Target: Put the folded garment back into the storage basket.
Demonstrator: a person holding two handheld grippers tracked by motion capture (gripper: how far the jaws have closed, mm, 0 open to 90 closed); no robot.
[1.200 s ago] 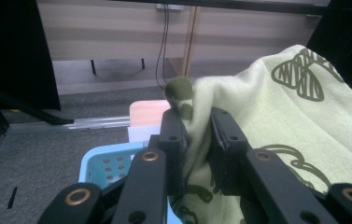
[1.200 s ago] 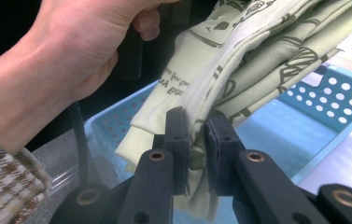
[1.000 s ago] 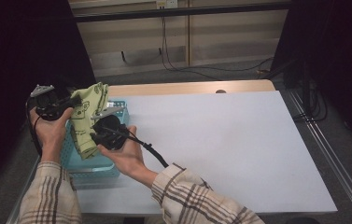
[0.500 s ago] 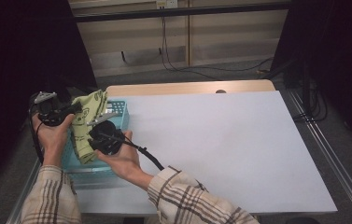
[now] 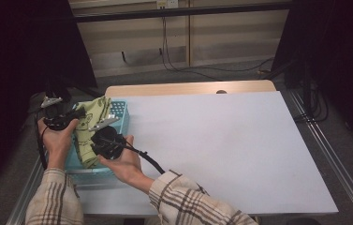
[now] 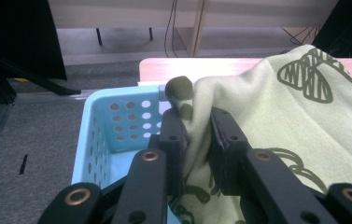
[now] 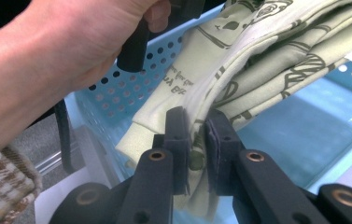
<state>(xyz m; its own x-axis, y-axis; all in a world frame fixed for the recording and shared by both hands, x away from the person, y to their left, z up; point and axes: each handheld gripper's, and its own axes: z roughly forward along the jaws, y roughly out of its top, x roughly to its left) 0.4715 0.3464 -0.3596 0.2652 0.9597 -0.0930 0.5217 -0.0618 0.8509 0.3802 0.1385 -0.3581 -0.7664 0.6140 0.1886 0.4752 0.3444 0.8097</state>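
Observation:
A pale green cloth (image 5: 90, 129) printed with dark butterflies hangs folded over a light blue perforated basket (image 5: 120, 115) at the table's left edge. My left gripper (image 5: 77, 114) is shut on the cloth's far end, and in the left gripper view the fabric (image 6: 276, 112) is pinched between the jaws, with the basket (image 6: 103, 135) below. My right gripper (image 5: 100, 140) is shut on the cloth's near end. In the right gripper view the cloth (image 7: 239, 60) drapes across the basket (image 7: 295, 126), and the other hand (image 7: 61, 51) holds its gripper above.
A white table top (image 5: 221, 145) spreads to the right of the basket, with a wooden strip (image 5: 188, 87) along its far edge. Metal rails (image 5: 328, 145) run along the table's right side. Cables (image 5: 174, 61) lie on the floor behind.
Both grippers have carried the cloth leftward and lower over the basket. The cloth now sags into the basket.

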